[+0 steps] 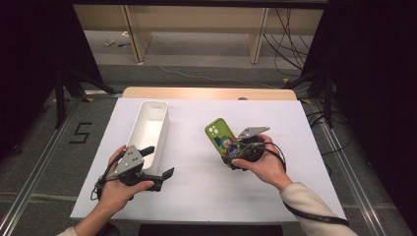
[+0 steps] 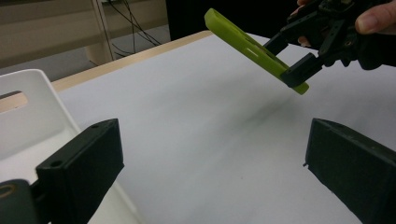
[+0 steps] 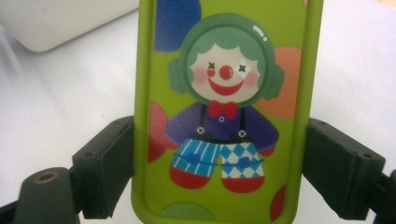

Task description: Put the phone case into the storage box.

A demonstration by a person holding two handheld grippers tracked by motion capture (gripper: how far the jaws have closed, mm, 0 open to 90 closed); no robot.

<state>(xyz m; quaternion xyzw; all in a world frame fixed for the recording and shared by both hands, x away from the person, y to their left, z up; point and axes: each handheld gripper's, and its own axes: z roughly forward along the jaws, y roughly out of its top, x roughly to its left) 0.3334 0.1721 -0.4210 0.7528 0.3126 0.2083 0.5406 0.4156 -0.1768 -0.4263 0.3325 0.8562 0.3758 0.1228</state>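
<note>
White sheet over a wooden table (image 1: 211, 93), dark curtains on both sides, grey floor with cables and some table legs at the far end, so a pretty bare setup. As for progress: the right gripper (image 1: 236, 153) has the green phone case (image 1: 222, 137) clamped across its width near the bottom end, jaws pressed on both long edges, clown print facing up, and it's lifted off the sheet and tilted, right of centre. I'd guess it's headed for the white bin (image 1: 149, 129) on the left, which looks empty as far as I can see. So pickup done, carry and drop left to do. The left gripper (image 1: 160, 167) hangs by the bin's near end with jaws spread wide, holding nothing, maybe there to steady the bin
</note>
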